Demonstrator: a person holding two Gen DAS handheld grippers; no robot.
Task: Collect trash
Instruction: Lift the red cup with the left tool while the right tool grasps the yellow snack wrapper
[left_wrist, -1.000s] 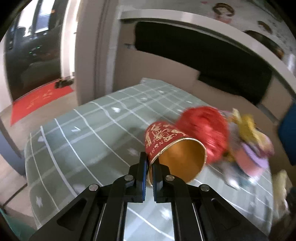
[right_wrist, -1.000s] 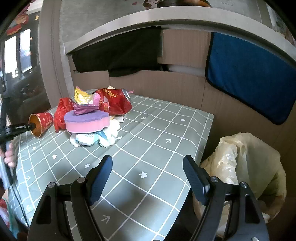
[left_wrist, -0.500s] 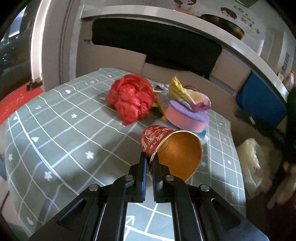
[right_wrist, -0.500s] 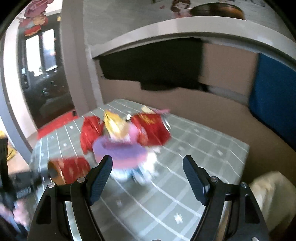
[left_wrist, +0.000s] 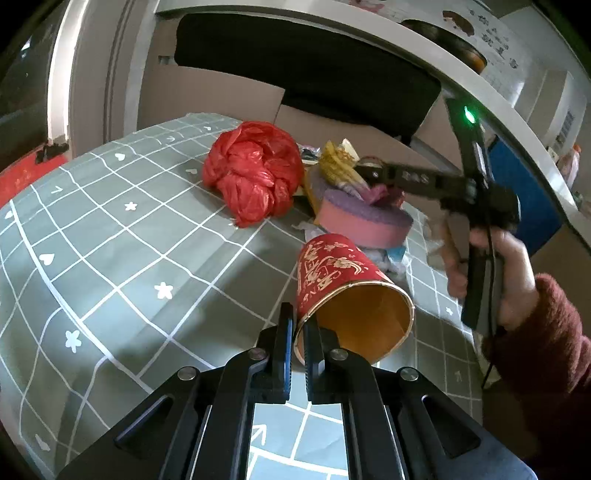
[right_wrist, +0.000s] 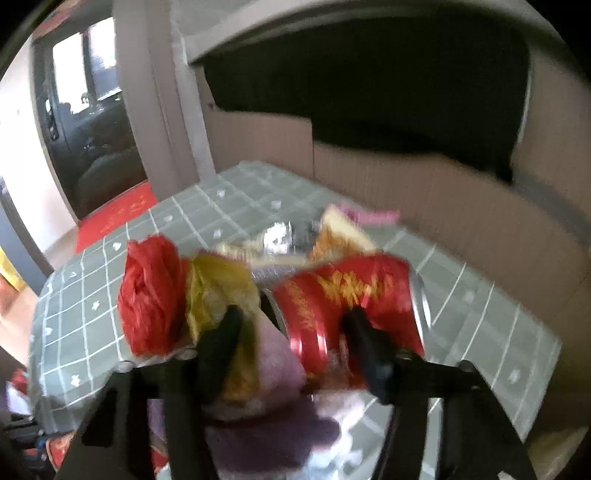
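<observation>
Left wrist view: the red paper cup (left_wrist: 334, 273) is pinched by its rim in the left gripper (left_wrist: 298, 345), fingers clamped on the wall so it is carried on its side above the checked tablecloth (left_wrist: 110, 266). The right gripper (right_wrist: 291, 325) is being closed over the trash pile, around crumpled yellow wrapper (right_wrist: 218, 291) and crushed red can (right_wrist: 347, 299); contact cannot be told through blur
</observation>
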